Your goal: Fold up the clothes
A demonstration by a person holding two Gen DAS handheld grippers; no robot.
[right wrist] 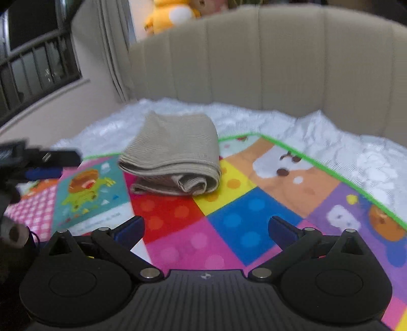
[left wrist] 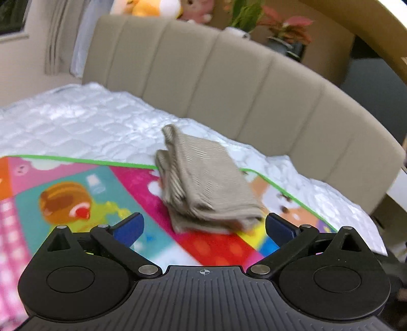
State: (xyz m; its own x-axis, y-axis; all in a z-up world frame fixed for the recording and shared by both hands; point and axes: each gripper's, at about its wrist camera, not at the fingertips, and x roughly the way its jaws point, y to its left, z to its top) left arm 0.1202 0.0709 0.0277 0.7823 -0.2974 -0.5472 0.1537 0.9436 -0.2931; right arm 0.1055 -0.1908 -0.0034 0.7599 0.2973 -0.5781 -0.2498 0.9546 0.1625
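On the far part of the play mat (right wrist: 229, 211), partly over its green edge toward the quilt: one folded beige garment (right wrist: 173, 152), several layers thick, rolled fold showing at its near right corner (blurred in both views, texture apparently ribbed).

Position relative to claws: garment lies ahead of both. Left claw (left wrist: 203, 226) released, blue pads wide apart, nothing between them; garment's near edge sits just beyond the fingertips, slightly right of centre. Right claw (right wrist: 206, 229) likewise released and empty; garment stands well ahead and to the left. Left hand judged the nearer.

Long axis: in the left wrist view it runs away from the claw, angled from far left to near right; in the right wrist view the folded stack presents its broad side.

Task status (judgement): fold looks complete, garment resting free.

Surroundings: white quilt (left wrist: 84, 122), beige padded headboard (left wrist: 229, 76), plush toys (right wrist: 173, 15), potted plants (left wrist: 287, 28), curtain (right wrist: 114, 51).
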